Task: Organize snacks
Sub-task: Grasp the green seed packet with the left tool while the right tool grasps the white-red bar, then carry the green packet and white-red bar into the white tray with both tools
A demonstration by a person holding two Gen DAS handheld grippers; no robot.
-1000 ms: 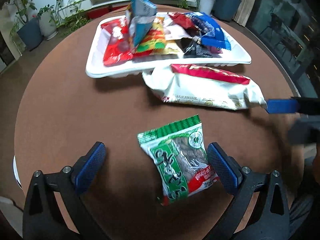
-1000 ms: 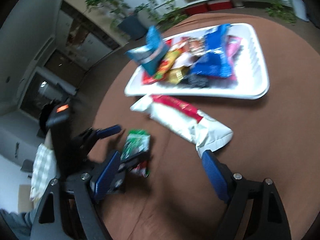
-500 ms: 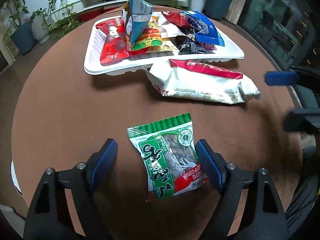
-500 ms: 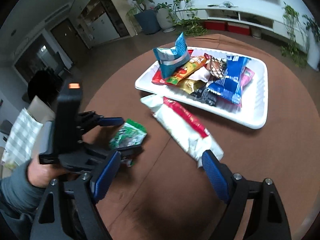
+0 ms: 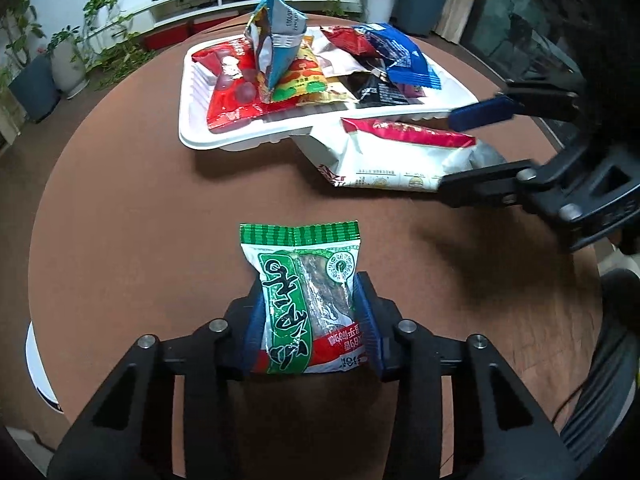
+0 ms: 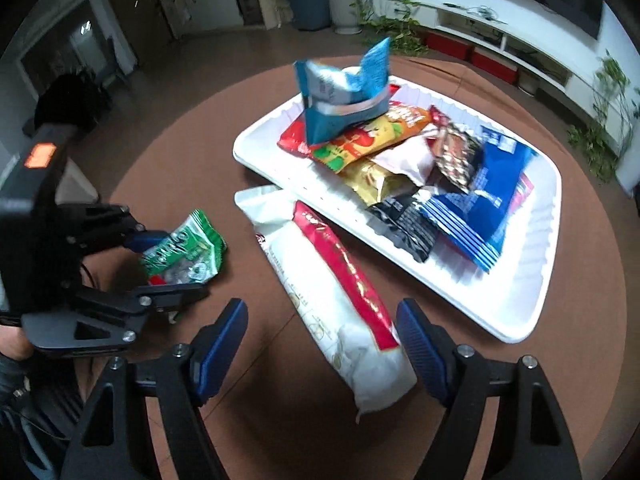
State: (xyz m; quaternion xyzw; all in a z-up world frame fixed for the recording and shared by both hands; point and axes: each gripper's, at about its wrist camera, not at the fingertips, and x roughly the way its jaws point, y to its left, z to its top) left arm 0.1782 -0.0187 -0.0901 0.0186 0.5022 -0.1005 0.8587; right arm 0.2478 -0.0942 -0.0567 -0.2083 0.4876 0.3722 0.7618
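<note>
Green snack packet (image 5: 308,300) lies on the brown round counter (image 5: 140,216), the left claw (image 5: 310,320) closing with its blue pads against both sides. The right claw (image 6: 322,344), closing but wide, straddles a white-and-red bag (image 6: 332,292) without touching it, beside the white tray (image 6: 536,280) heaped with snacks.

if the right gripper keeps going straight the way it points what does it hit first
Most likely the long white and red snack bag: its near end lies between the closing fingers of the right gripper, not yet pinched. Depth is unclear, so the brown table may come almost together.
</note>
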